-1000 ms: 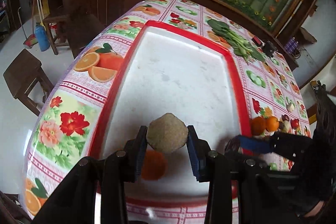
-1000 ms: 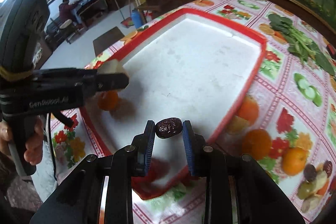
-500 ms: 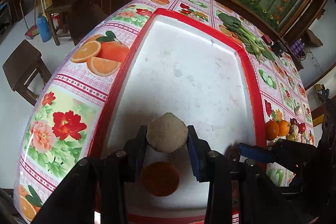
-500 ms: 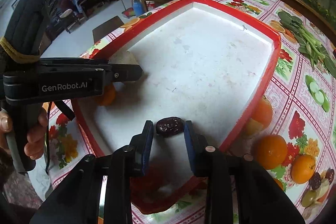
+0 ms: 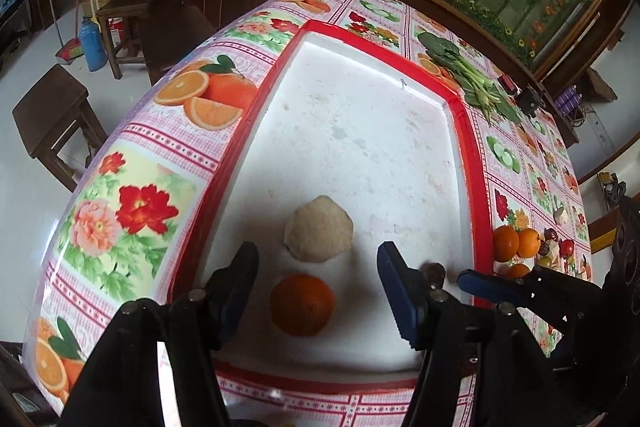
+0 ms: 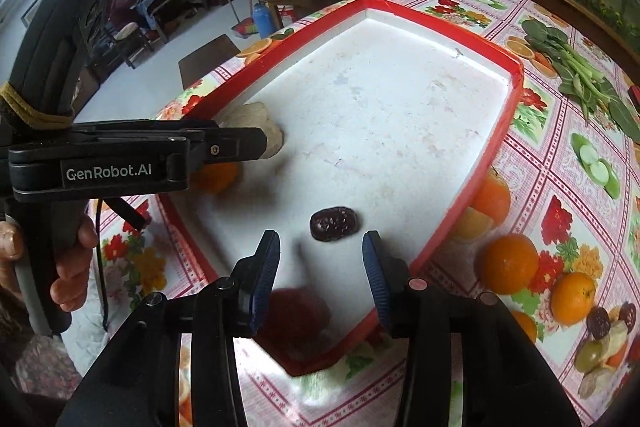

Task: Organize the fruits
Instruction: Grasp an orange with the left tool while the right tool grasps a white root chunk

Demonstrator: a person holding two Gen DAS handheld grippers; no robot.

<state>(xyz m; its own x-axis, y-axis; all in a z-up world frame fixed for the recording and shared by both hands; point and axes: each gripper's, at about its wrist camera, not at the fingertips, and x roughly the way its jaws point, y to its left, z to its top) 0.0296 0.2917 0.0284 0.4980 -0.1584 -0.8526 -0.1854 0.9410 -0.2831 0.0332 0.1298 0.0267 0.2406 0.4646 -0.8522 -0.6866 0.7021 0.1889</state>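
Your right wrist view alone shows your hand (image 6: 60, 255) on the left hand-held gripper's handle and a blurred red fruit (image 6: 296, 319) at the tray's near corner. The red-rimmed, white tray (image 5: 466, 131) on the desk (image 5: 132, 187) holds a rough, faceted beige fruit (image 5: 319, 234), a round orange (image 5: 302, 305) nearer than it, and a wrinkled dark date (image 6: 334, 223). Your left hand-held gripper (image 5: 318, 263) has just been opening, clear of the beige fruit. Your right hand-held gripper (image 6: 320, 253) has just been opening too; the date lies free just beyond its tips.
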